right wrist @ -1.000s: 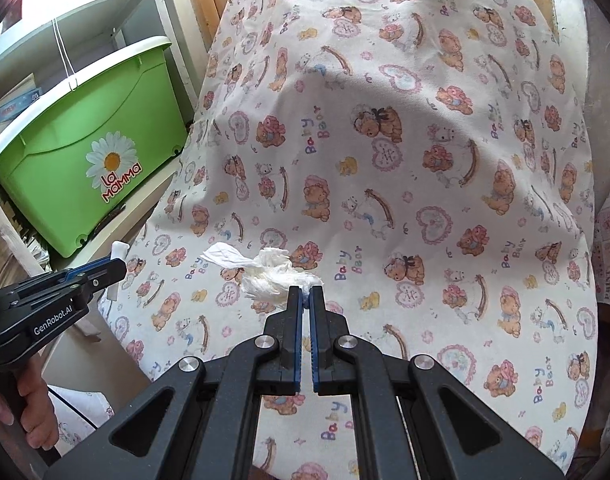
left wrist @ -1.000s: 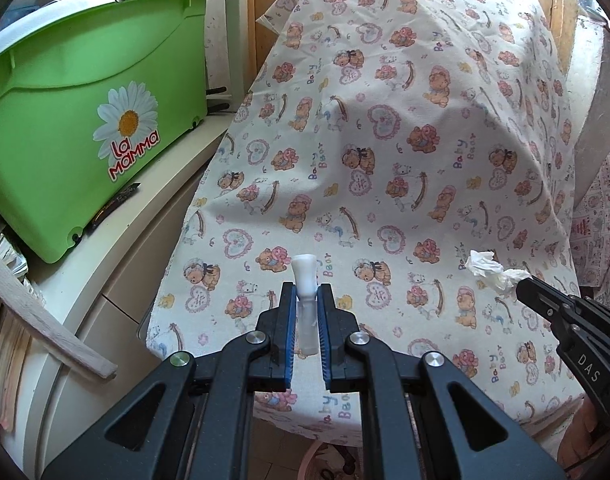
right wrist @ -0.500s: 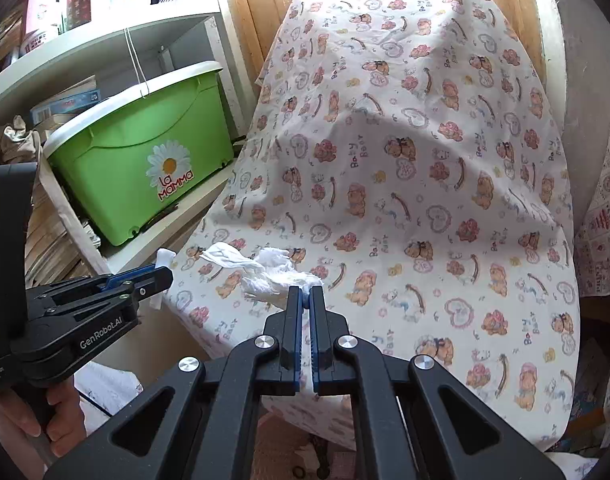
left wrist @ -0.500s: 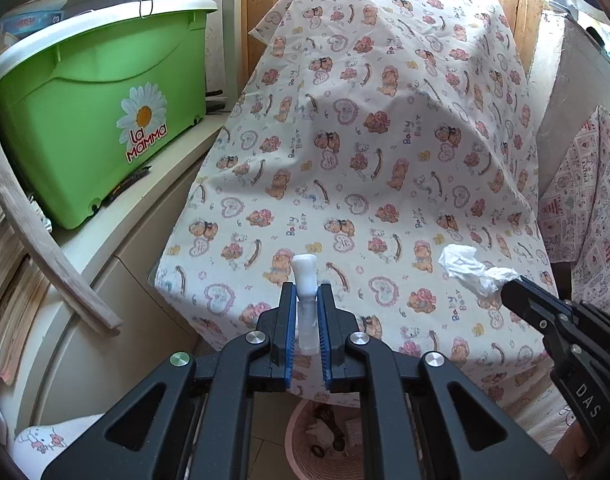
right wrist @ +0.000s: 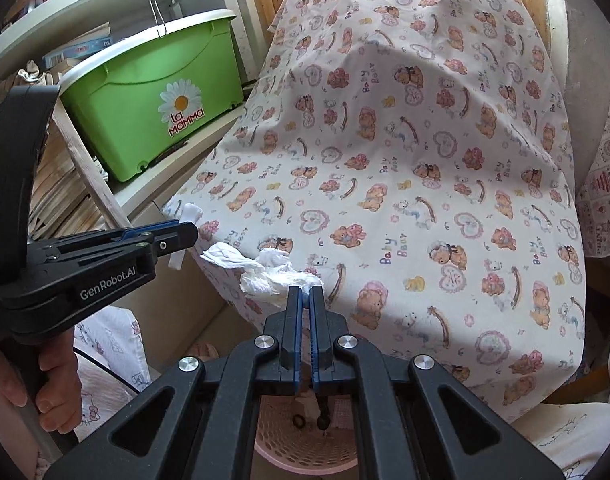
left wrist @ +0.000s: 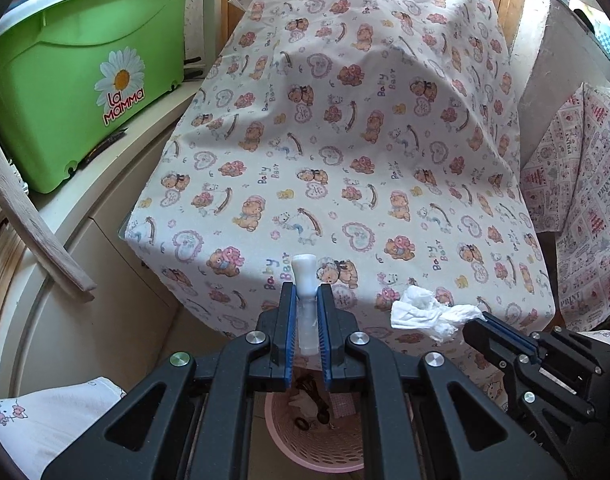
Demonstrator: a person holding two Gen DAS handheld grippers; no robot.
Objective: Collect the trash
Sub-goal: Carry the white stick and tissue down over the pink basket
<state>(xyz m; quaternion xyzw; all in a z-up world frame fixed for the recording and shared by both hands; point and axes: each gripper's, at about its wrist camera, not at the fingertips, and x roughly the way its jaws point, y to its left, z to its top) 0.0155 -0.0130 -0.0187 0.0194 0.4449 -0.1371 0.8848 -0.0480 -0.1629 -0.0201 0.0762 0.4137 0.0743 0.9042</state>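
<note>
My left gripper (left wrist: 305, 294) is shut on a small white plastic tube (left wrist: 304, 276) that stands upright between its blue pads. My right gripper (right wrist: 305, 294) is shut on a crumpled white tissue (right wrist: 265, 274) that hangs out to the left of its tips. In the left wrist view the tissue (left wrist: 429, 314) and the right gripper (left wrist: 475, 326) show at lower right. In the right wrist view the left gripper (right wrist: 185, 230) shows at left with the tube (right wrist: 191, 212). A pink perforated basket (left wrist: 325, 446) with some trash in it stands on the floor below both grippers, and its pink wall (right wrist: 301, 450) shows under the right gripper.
A table under a bear-print cloth (left wrist: 345, 152) fills the middle. A green bin (left wrist: 85, 80) sits on a cream cabinet (left wrist: 85, 248) at left, with a wooden slat (left wrist: 29, 220) leaning there. Another patterned cloth (left wrist: 585, 208) hangs at right. A hand (right wrist: 29, 384) holds the left gripper's handle.
Both grippers have drawn back from over the table toward its near edge, each keeping its hold. The pink basket on the floor has come into view beneath them.
</note>
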